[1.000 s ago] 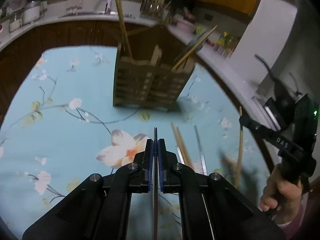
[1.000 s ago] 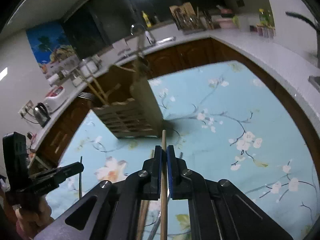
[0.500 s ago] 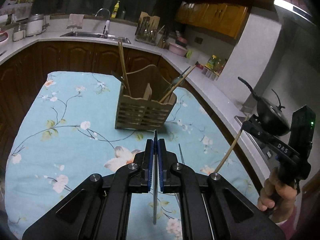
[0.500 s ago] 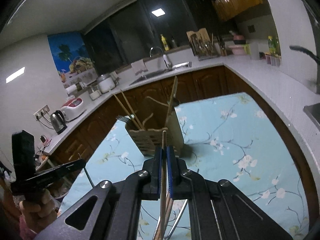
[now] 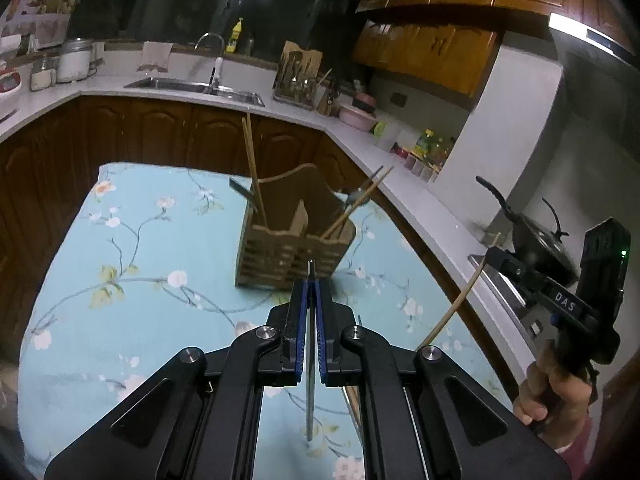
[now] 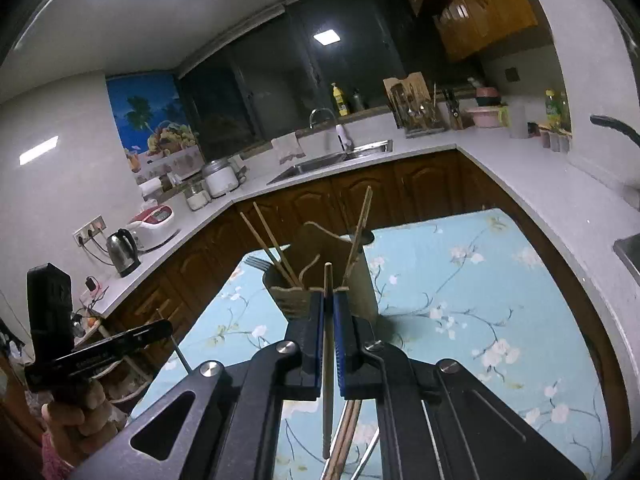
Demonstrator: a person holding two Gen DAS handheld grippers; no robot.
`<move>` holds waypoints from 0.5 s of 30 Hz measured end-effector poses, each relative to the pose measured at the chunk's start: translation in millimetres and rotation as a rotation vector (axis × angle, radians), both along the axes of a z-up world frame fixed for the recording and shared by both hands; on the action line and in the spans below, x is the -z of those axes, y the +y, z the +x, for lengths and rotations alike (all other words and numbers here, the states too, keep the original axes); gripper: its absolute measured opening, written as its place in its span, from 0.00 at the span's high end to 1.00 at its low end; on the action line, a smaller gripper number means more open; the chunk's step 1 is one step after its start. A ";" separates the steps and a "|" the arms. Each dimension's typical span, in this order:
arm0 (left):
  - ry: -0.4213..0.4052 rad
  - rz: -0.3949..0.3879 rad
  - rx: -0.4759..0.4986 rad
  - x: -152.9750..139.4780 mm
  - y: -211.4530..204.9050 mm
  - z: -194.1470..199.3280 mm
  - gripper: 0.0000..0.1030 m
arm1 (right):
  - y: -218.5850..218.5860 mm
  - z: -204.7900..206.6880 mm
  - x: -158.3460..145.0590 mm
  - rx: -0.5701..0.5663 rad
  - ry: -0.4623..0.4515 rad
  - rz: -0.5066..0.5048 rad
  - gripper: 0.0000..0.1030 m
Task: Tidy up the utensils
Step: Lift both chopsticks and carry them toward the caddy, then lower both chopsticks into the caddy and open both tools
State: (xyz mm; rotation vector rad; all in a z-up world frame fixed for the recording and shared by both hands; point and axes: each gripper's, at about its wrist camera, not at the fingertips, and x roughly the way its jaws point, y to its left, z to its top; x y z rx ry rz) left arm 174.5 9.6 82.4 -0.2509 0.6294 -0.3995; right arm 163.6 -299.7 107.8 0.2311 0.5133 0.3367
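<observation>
A wooden slatted utensil holder (image 5: 292, 248) stands on the floral blue tablecloth (image 5: 140, 240); it also shows in the right wrist view (image 6: 320, 280). It holds wooden chopsticks (image 5: 252, 168) and a fork (image 6: 258, 264). My left gripper (image 5: 311, 292) is shut on a thin metal chopstick (image 5: 310, 392), held above the cloth in front of the holder. My right gripper (image 6: 329, 304) is shut on a wooden chopstick (image 6: 328, 360); it shows at the right in the left wrist view (image 5: 456, 308). Loose chopsticks (image 6: 348, 432) lie on the cloth below it.
A white kitchen counter (image 5: 400, 196) wraps around the table, with a sink (image 5: 196, 88), a knife block (image 5: 298, 68), jars and a kettle (image 6: 122, 252). A black pan (image 5: 536, 240) sits on the stove at the right. The table edge runs close to the counter.
Both grippers have risen and tilted up with their chopsticks, so the holder looks smaller and farther, and more of the kitchen shows. The loose chopsticks stay on the cloth.
</observation>
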 end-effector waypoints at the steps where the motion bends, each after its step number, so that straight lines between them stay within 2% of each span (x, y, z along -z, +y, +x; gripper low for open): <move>1: -0.009 -0.001 -0.002 -3.4 0.5 1.8 0.97 | 0.8 1.9 -2.0 0.000 -0.005 0.000 0.95; 7: -0.073 -0.005 -0.017 -30.7 2.6 18.3 0.97 | 4.2 17.4 -19.2 0.001 -0.048 0.001 0.95; 15: -0.198 -0.017 -0.070 -83.8 9.7 55.2 0.97 | 16.2 54.1 -64.3 0.028 -0.158 -0.002 0.95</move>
